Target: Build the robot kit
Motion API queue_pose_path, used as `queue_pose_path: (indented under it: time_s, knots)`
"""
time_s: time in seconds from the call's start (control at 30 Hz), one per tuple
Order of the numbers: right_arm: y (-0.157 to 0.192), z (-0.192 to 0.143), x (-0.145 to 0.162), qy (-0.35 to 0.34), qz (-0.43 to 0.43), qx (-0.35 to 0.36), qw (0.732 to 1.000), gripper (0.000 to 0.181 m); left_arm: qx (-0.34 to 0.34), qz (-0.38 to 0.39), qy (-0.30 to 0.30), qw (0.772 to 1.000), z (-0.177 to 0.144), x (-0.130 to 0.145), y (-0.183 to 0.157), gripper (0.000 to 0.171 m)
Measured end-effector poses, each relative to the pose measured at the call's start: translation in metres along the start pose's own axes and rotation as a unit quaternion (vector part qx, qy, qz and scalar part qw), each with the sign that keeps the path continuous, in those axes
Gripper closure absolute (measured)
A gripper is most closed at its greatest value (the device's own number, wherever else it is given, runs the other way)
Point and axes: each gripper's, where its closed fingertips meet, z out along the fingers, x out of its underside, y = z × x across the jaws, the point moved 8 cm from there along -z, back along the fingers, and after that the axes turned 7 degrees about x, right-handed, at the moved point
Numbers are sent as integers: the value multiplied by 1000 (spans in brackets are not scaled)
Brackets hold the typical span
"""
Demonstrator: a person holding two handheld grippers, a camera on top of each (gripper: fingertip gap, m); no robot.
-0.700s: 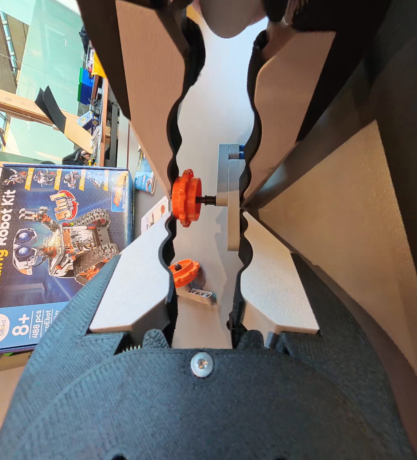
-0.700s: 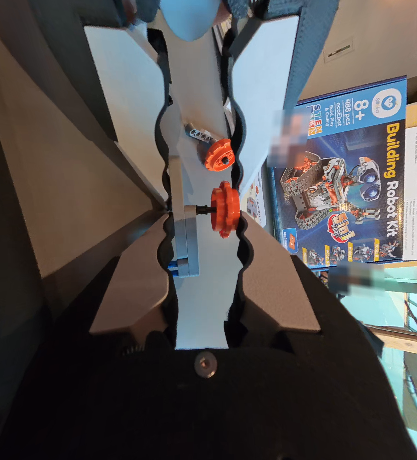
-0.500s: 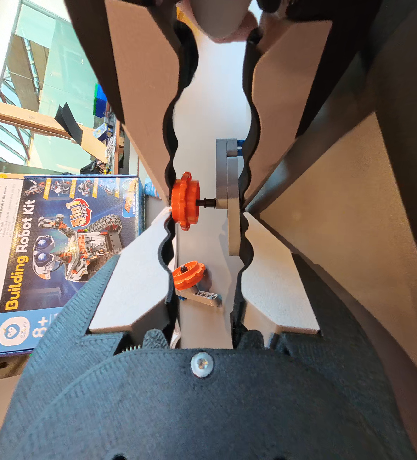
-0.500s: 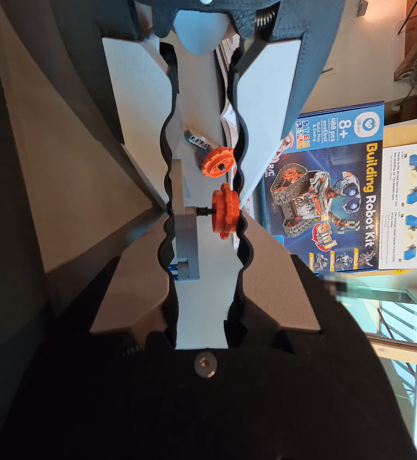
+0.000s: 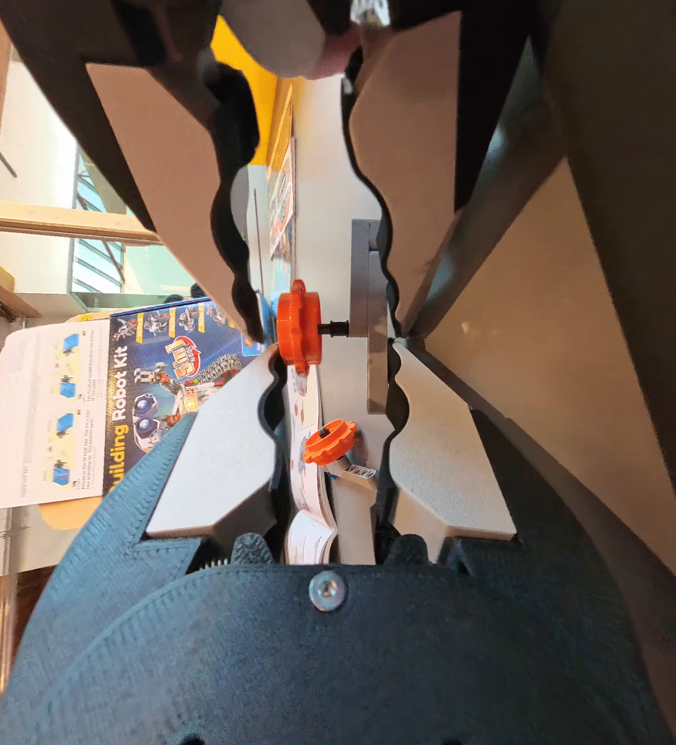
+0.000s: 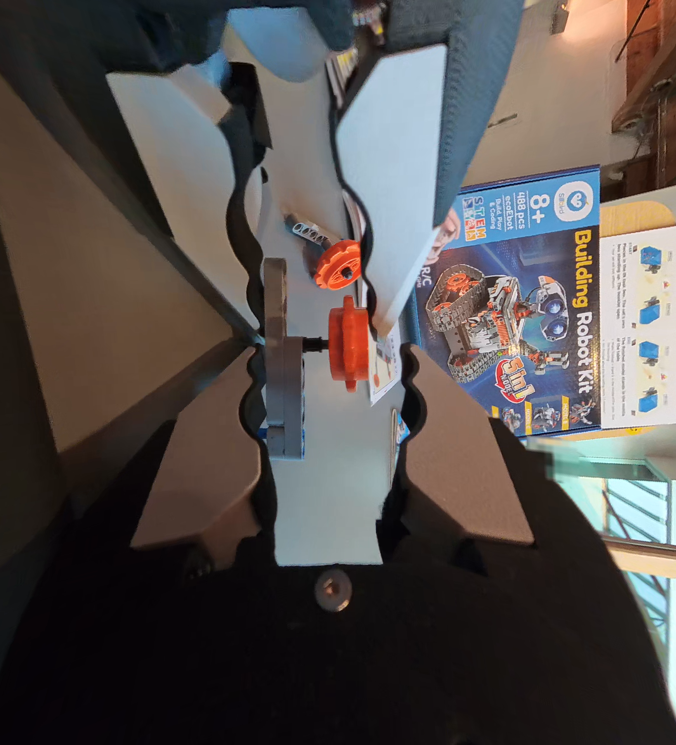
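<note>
A small assembly hangs in the air between my two grippers, which meet tip to tip: an orange toothed wheel point(image 5: 299, 326) on a black axle point(image 5: 334, 327) plugged into a grey beam point(image 5: 368, 314). My left gripper point(image 5: 332, 346) is shut on it, one finger on the wheel, the other on the beam. My right gripper point(image 6: 332, 354) is open: its left finger sits by the grey beam point(image 6: 280, 363), and its right finger stands clear of the orange wheel point(image 6: 348, 342).
On the white table point(image 5: 352, 524) lie a second orange wheel point(image 5: 328, 441) on a small grey beam point(image 5: 358, 471) and an open booklet point(image 5: 308, 483). A blue kit box point(image 6: 530, 302) stands behind, with a white printed sheet point(image 6: 659, 322) beside it. The grippers are tip to tip, or close to it.
My right gripper's jaws have spread and its right finger has come off the orange wheel. The left gripper still grips the assembly. Both views have shifted against the box.
</note>
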Motion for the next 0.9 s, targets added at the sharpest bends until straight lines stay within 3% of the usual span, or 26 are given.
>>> queue_pose_path:
  time_s: [0.1, 0.7, 0.9]
  knots:
    - [3, 1, 2, 8, 17, -29, 999, 130, -6, 4, 5, 1000, -1, -2, 0, 124]
    - [-2, -2, -1, 11, -5, 19, 1000, 132, -10, -44, -2, 999, -2, 1, 7, 123]
    - [-5, -2, 0, 6, 21, 14, 1000, 132, -28, -28, -11, 999, -3, 1, 7, 122]
